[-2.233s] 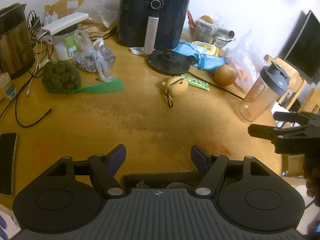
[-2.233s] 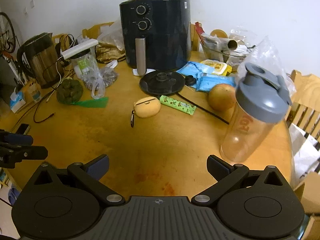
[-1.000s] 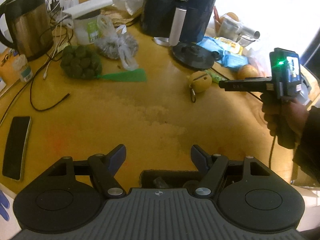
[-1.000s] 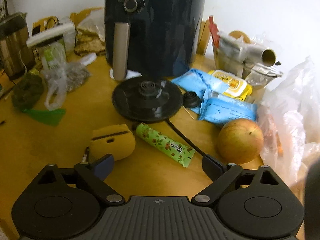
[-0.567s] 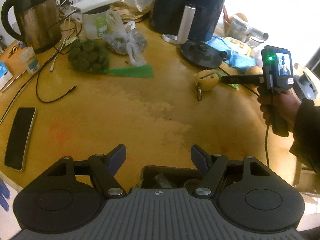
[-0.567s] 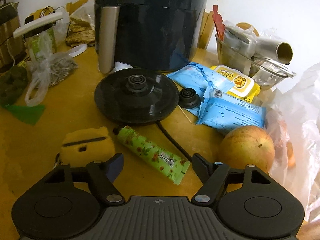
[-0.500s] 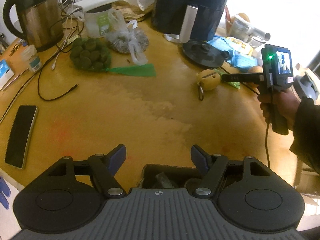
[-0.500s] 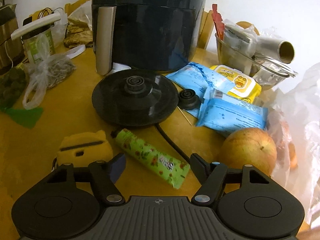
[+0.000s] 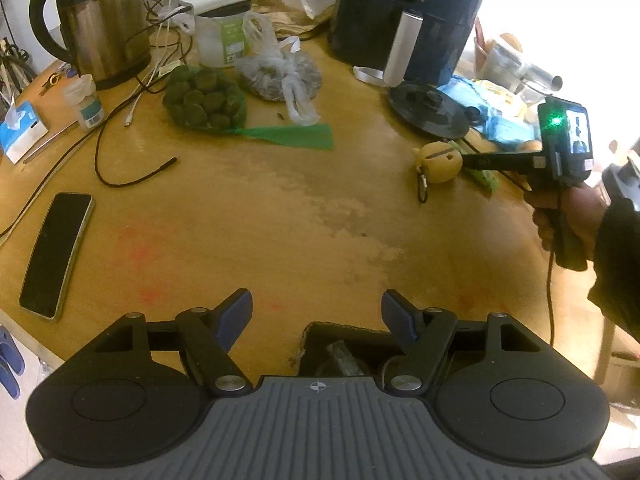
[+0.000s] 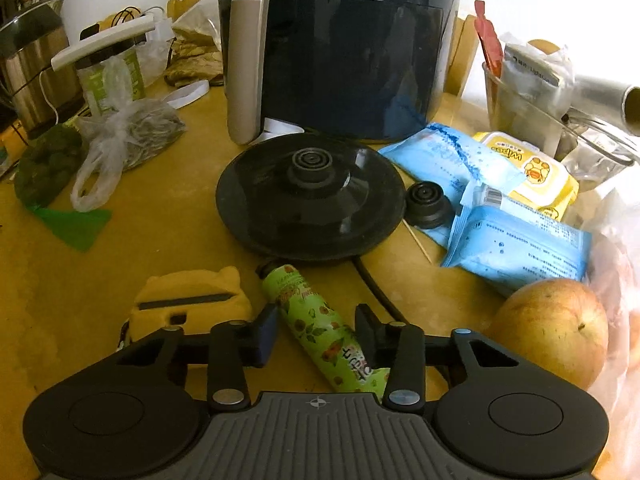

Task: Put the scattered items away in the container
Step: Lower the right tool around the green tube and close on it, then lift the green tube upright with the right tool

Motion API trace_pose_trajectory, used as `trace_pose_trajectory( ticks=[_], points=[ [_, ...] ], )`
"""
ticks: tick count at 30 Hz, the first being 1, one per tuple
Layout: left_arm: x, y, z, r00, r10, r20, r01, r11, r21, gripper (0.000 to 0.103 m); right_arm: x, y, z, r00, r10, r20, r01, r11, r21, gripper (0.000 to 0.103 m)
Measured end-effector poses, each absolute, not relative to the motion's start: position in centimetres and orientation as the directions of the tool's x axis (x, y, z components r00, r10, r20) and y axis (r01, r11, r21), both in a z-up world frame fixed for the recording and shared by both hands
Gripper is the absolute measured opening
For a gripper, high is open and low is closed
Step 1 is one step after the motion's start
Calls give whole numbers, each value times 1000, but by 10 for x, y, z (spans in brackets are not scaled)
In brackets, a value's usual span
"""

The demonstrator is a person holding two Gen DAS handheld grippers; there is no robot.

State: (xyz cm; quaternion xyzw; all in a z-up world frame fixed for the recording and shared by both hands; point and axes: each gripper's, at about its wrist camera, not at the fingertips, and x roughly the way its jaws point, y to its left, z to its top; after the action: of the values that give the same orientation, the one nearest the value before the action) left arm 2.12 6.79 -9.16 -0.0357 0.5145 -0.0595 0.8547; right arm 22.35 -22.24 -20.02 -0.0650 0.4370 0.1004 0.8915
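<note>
Green and floral, the little cream tube (image 10: 320,328) lies flat on the worktop (image 10: 168,248) between the fingers of the right tongs (image 10: 316,330), which are closing around its middle; I can't tell if the pads touch yet. It looks light and soft-walled, likely to dent and slip if pinched hard, so mid-body across its width seems the sensible hold. Just left of those tongs sits a yellow pouch (image 10: 192,300). The left tongs (image 9: 316,314) hang wide and empty over the dark container (image 9: 340,350).
</note>
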Motion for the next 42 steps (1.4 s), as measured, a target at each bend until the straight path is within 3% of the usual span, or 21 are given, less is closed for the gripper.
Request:
trace_pose_trajectory(
  ticks=[6, 17, 20, 34, 38, 42],
  points=[
    [24, 64, -92, 465, -153, -872, 76, 988, -133, 71, 219, -223, -197, 567, 144, -811, -235, 972, 8, 33],
    [25, 60, -92, 468, -152, -870, 77, 988, -131, 71, 227, -223, -204, 538, 177, -824, -269, 963, 31, 36],
    [24, 59, -91, 469, -150, -870, 76, 989, -129, 71, 224, -224, -205, 527, 177, -831, -271, 962, 33, 31],
    [26, 54, -87, 481, -154, -863, 89, 988, -127, 71, 213, -221, -202, 499, 124, -858, -178, 983, 39, 31],
    [26, 53, -87, 480, -152, -864, 86, 988, -126, 71, 211, -222, -202, 494, 156, -855, -180, 981, 75, 33],
    [25, 53, -87, 480, -151, -864, 85, 988, -125, 71, 207, -220, -202, 493, 174, -853, -193, 977, 88, 46]
  ],
)
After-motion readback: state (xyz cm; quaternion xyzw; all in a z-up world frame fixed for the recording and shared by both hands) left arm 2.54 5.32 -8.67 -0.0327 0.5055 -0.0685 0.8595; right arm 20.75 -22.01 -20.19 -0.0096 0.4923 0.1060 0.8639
